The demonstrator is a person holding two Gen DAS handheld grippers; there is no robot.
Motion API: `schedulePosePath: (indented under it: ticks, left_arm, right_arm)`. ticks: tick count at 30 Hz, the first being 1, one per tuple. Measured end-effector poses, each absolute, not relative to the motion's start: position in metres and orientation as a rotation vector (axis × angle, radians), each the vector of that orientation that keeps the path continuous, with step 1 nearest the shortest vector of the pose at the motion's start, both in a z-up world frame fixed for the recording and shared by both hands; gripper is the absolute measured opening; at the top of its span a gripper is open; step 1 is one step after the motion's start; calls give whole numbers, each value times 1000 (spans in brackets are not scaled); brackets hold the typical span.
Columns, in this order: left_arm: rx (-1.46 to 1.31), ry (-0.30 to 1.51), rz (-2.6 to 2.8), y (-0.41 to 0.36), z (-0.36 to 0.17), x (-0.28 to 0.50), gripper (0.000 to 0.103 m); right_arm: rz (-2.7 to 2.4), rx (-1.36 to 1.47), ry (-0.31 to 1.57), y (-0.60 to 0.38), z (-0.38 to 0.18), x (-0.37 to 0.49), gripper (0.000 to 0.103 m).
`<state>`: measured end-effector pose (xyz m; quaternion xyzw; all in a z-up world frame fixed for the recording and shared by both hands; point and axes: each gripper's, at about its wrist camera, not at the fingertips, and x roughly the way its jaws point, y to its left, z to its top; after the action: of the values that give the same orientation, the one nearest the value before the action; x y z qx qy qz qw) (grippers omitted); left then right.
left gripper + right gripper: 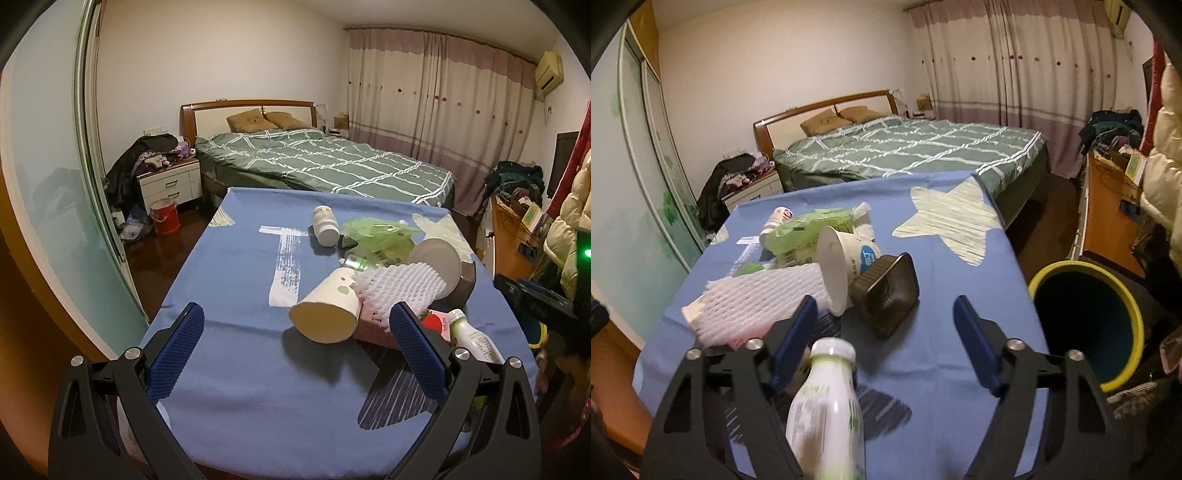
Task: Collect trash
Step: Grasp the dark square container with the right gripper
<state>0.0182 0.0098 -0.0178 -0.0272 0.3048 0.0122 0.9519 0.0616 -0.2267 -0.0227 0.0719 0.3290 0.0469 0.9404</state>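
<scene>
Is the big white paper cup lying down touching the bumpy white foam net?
Touching. The left wrist view shows the white foam net lying against the tipped white paper cup with no gap.

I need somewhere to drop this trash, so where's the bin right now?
In the right wrist view, the yellow-rimmed bin sits off the blue table's right edge, lower than the tabletop.

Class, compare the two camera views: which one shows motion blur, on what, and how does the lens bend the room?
Right wrist view: the white bottle close to the lens is smeared, while the blue tablecloth stays fairly sharp. Left wrist view: the paper cup is crisp and casts a soft shadow. Both views: dark rounded corners, and the curtains bow.
</scene>
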Motion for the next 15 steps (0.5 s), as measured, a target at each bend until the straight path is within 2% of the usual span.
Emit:
schedulePosePath:
  ticks: [6, 13, 15]
  left_arm:
    - [-45, 644, 13, 4, -26, 32, 99]
    - [-38, 673, -14, -5, -38, 49, 99]
    - [-38, 680, -17, -7, -41, 52, 99]
  right_arm:
    - [91, 138, 735, -224, -38, 93, 49]
    - [127, 161, 792, -226, -52, 114, 41]
    - [144, 170, 804, -226, -54, 118, 36]
